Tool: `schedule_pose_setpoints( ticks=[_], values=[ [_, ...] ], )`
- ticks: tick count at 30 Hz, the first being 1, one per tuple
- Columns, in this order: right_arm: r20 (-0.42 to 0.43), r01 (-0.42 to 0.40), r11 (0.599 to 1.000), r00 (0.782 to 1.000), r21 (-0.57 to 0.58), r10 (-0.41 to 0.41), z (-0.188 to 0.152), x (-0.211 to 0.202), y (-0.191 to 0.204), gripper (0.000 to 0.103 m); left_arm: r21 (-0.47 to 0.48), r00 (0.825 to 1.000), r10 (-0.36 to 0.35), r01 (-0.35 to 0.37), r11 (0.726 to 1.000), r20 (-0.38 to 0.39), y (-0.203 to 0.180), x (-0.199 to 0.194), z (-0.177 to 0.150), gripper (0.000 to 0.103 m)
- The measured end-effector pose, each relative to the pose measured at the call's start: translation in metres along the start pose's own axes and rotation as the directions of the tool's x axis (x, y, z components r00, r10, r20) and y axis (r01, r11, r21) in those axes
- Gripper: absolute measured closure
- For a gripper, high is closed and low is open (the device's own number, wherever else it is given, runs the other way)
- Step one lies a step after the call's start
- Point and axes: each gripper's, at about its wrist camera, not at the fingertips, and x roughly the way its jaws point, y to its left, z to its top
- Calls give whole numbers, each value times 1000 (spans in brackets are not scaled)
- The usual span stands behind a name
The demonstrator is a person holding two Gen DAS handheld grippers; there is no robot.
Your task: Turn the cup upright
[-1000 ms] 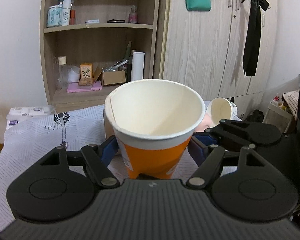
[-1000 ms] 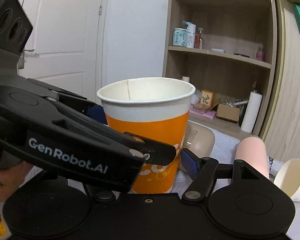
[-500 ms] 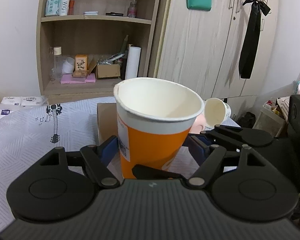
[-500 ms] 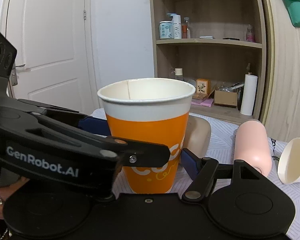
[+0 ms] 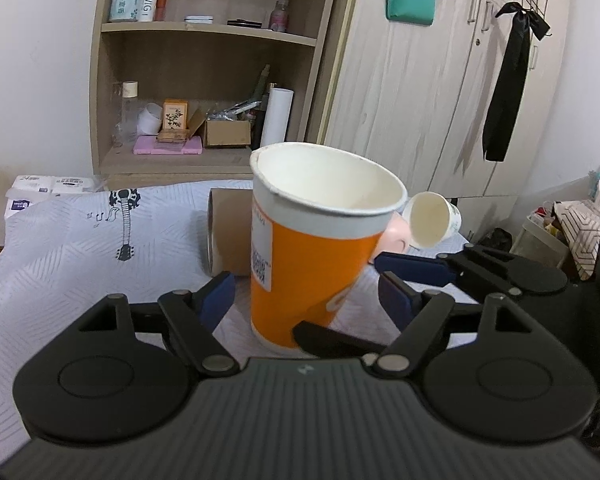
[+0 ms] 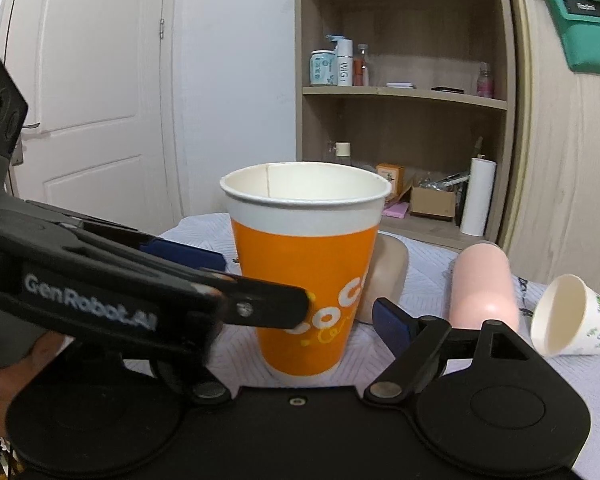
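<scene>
An orange and white paper cup [image 5: 312,256] stands mouth up on the patterned tablecloth [image 5: 72,256]; it also shows in the right wrist view [image 6: 304,272]. My left gripper [image 5: 308,292] is open, its blue pads apart from the cup's sides. My right gripper [image 6: 300,292] is open around the cup too. The left gripper's black arm [image 6: 100,280] crosses the right wrist view at the left.
A brown tube [image 5: 228,236], a pink cup [image 6: 484,284] and a small white paper cup [image 6: 572,316] lie on their sides behind the orange cup. A wooden shelf [image 5: 204,80] and a wardrobe [image 5: 440,100] stand beyond the table.
The orange cup has gone from held and tilted to standing on the cloth. The left gripper's fingers have opened away from it, and both grippers have drawn back a little.
</scene>
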Motion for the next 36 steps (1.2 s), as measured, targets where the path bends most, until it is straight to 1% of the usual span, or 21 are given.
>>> schedule_pose_setpoints(
  ticks=[3,7,9,11,13,15,17,20,23,26,28,30,32,33,34,36],
  values=[
    [5,27,1000,1000,9,-27,-3,-14,1,18,12,1000,17,-17,1000,0,-4,-14,-3,25],
    [19,80,997,997,19,-81,-8,-38,7,18,6,997,70,-70,998,24,-12,-41,-7,24],
    [33,91,996,995,19,-91,-9,-53,10,18,7,992,121,-122,993,37,-17,-55,-10,23],
    [50,111,994,993,10,-111,-10,-67,14,18,5,983,175,-176,984,61,-23,-69,-15,22],
    [68,140,990,988,10,-140,-12,-82,19,18,-7,974,215,-215,977,76,-26,-82,-19,21],
    [92,161,987,983,7,-161,-14,-96,24,18,-21,967,234,-233,972,96,-27,-93,-24,21],
    [122,187,982,975,2,-185,-18,-110,29,18,-37,964,238,-236,971,115,-27,-103,-31,21],
    [167,223,975,961,0,-220,-24,-130,38,18,-42,957,247,-243,969,152,-30,-115,-44,21],
    [210,259,966,943,17,-257,-30,-145,46,18,-53,953,230,-224,973,198,-33,-126,-56,21],
    [253,288,957,924,29,-286,-36,-157,51,17,-51,938,238,-233,971,252,-38,-136,-67,21],
    [274,304,952,914,34,-301,-39,-160,55,14,-48,928,249,-246,968,278,-41,-140,-74,17],
    [283,325,945,903,36,-322,-43,-161,58,0,-46,921,249,-247,968,299,-41,-141,-79,12],
    [303,365,930,884,31,-357,-49,-161,63,0,-42,914,257,-258,965,313,-38,-138,-85,10],
    [317,389,920,869,36,-380,-53,-161,65,0,-43,912,267,-267,963,311,-37,-135,-88,9],
    [323,400,915,862,43,-392,-56,-161,66,0,-46,912,274,-273,961,305,-34,-133,-91,9],
    [319,394,916,861,79,-397,-60,-159,64,0,-55,914,279,-275,960,295,-29,-128,-96,8]
  ],
)
